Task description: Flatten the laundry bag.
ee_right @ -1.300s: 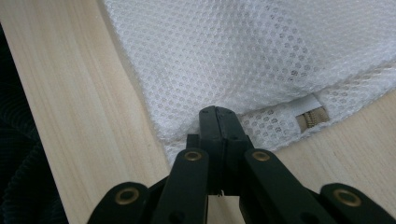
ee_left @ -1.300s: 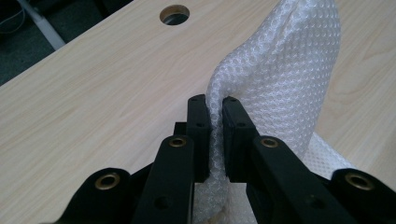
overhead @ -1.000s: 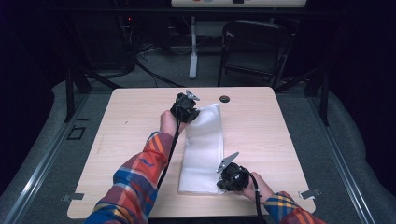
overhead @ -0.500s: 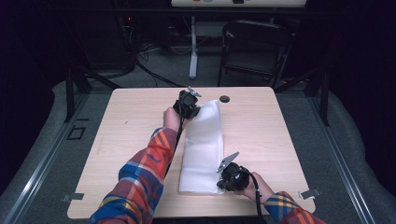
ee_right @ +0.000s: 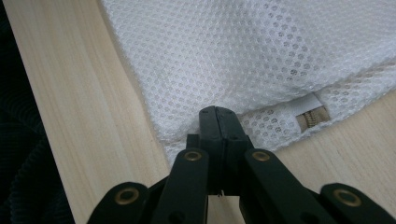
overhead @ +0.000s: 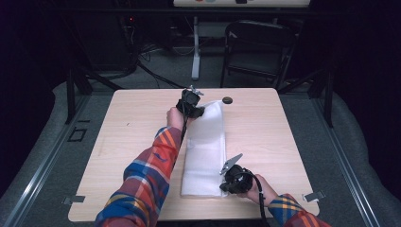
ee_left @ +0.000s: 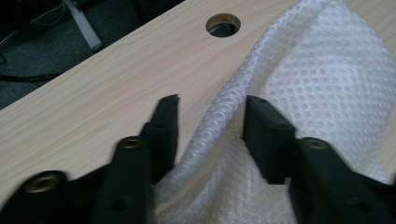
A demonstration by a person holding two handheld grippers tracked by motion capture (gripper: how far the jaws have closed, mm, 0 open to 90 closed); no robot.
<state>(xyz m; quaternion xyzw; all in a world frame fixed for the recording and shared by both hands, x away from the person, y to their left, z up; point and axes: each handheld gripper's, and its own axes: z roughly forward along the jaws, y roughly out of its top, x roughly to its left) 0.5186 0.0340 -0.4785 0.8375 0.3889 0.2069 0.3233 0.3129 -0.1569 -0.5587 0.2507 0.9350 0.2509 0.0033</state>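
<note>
A white mesh bag lies folded in a long strip down the middle of the wooden table. My left gripper is at its far end. There its jaws have just been opening and stand apart, astride a raised fold of the mesh without pinching it. My right gripper is at the near right corner, its jaws shut on the bag's edge, close to the zipper end.
A round hole in the tabletop lies just right of the bag's far end, also seen in the left gripper view. A dark folding chair and cables stand on the floor beyond the table. Metal clips sit at the near corners.
The left gripper has moved slightly toward the far edge, drawing the bag's far end straighter and narrower, and its jaws have opened off the mesh. The right gripper has kept still.
</note>
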